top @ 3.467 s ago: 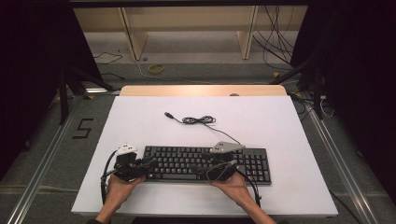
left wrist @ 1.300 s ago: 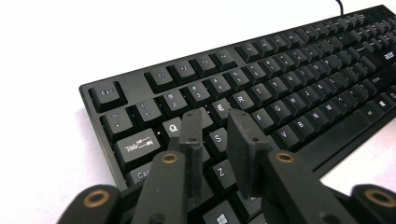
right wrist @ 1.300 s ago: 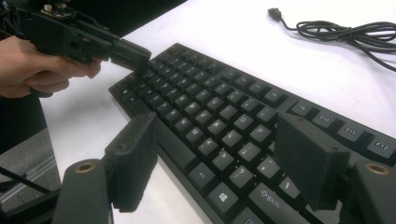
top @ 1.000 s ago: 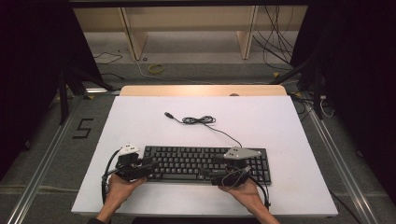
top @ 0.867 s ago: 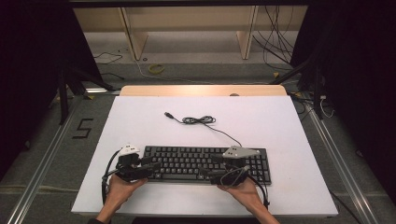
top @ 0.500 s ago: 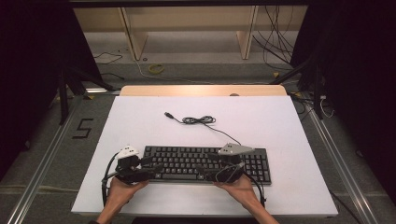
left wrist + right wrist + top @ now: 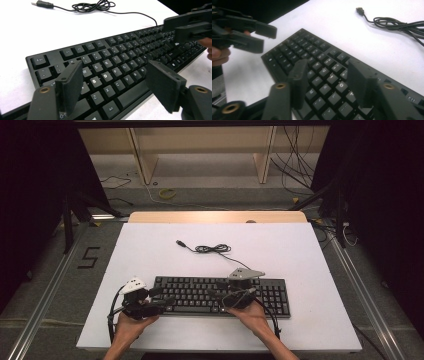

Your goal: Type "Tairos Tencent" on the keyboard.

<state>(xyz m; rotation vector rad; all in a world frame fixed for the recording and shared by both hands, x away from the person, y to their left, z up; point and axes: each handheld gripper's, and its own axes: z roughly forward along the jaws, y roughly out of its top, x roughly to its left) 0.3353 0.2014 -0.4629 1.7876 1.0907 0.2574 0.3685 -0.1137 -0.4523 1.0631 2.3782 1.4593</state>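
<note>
A black keyboard (image 7: 200, 292) lies near the front of the white table (image 7: 300, 255). Its coiled cable (image 7: 212, 249) ends in a loose USB plug (image 7: 181, 242). My left gripper (image 7: 162, 299) hovers at the keyboard's left end. Its jaws have just been opening and stand wide over the S and D keys (image 7: 98, 78), with nothing gripped. My right gripper (image 7: 215, 294) points left above the middle keys. Its jaws have just been closing, and a gap remains with only keys (image 7: 327, 80) seen beneath it. The right gripper view also shows the left gripper (image 7: 268, 37) farther off.
The cable (image 7: 95, 5) lies on the table behind the keyboard (image 7: 287, 60). A wooden strip (image 7: 215, 216) edges the table's far side, with shelves and floor cables beyond. Metal rails run along both sides of the table.
The right gripper has slid left along the keyboard, from near the number pad toward the middle. The left hand and the keyboard have stayed in place.
</note>
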